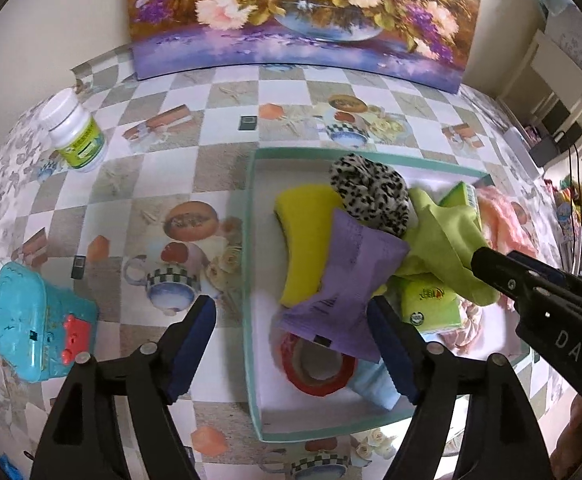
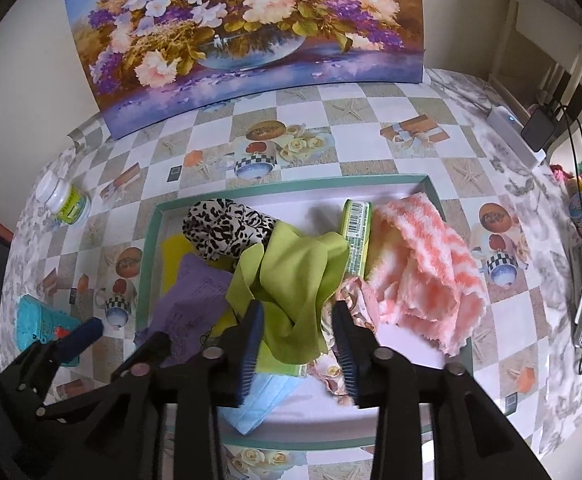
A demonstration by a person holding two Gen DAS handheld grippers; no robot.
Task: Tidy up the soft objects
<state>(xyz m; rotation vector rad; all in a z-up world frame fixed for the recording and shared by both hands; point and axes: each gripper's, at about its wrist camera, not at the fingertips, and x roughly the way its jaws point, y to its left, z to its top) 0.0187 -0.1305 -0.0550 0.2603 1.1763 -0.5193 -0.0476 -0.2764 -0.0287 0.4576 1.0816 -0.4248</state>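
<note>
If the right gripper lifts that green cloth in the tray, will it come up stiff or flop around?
Likely floppy: the green cloth lies in loose folds draped over other items in the tray. It probably weighs little, being thin fabric. It may drag neighbours, since it rests against the leopard-print scrunchie and the green box. The right gripper has its fingers open around it.

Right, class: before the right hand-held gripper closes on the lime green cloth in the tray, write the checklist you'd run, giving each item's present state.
1. Right hand-held gripper open: ok.
2. Lime green fabric cloth lies between its fingers: ok.
3. Cloth clamped: not ok, the jaws stand apart.
4. Left hand-held gripper open and off the cloth: ok.
5. Cloth free of the black-and-white leopard-print fabric scrunchie: cannot tell; they overlap.
</note>
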